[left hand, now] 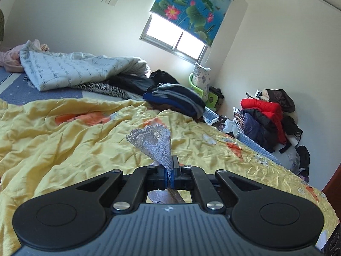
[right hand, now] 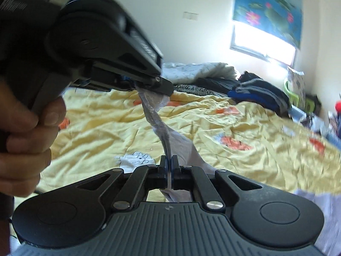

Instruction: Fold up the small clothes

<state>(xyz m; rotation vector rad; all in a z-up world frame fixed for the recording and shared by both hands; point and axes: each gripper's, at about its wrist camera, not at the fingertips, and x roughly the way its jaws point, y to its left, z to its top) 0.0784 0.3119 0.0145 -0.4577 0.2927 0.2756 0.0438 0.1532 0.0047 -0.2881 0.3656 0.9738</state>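
Left wrist view shows my left gripper [left hand: 169, 166] clamped on the lace garment [left hand: 152, 141] fanning toward 11 o'clock above the yellow quilt [left hand: 64, 145], my right gripper [right hand: 169, 164] pinching its other end, presumably to spread it.

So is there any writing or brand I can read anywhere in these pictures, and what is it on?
"DAS", as far as the blur allows: on the body of the left gripper, seen in the right wrist view.
Line of lettering under it: too blurred to read.
Repeated script printed on the pale quilt: too small to read.
Nothing else legible.
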